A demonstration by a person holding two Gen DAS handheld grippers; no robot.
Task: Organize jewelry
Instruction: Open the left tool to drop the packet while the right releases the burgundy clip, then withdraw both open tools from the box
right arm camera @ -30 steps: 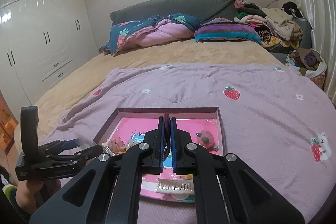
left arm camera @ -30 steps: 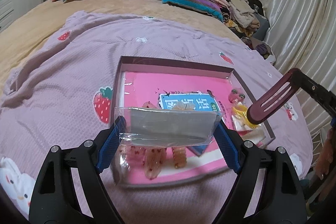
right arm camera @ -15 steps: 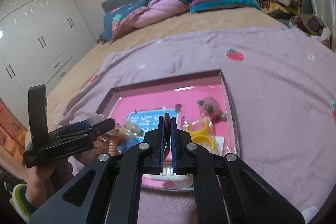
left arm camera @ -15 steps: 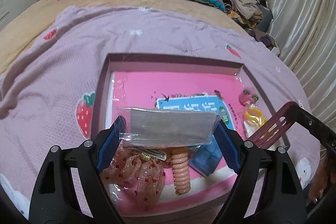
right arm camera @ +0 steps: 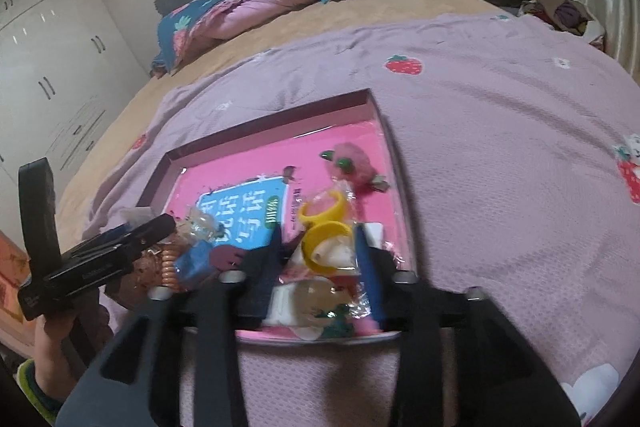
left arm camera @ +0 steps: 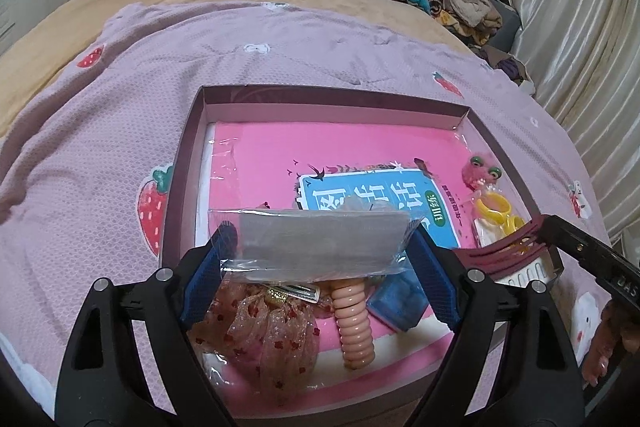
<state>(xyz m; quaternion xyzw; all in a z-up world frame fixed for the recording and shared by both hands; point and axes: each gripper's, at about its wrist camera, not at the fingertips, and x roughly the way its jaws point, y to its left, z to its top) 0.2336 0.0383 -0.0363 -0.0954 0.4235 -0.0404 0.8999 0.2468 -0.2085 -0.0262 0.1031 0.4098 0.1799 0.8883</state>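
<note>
Jewelry-sorting stood mid-placement: we found the left gripper (left arm camera: 320,247) pinching a clear plastic packet (left arm camera: 320,239) over the shallow maroon cardboard tray (left arm camera: 332,95), right gripper (right arm camera: 320,259) spread beside the dark red slotted hair clip (left arm camera: 504,251); next, we judged, lowering the packet.

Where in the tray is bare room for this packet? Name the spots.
Barest: the pink cover between the far wall of the tray and the blue label, toward the left wall. Crowded: the near edge, with scrunchie, coil tie and blue box; the right side, with frog clip and yellow rings. The blanket around the tray is also free.
</note>
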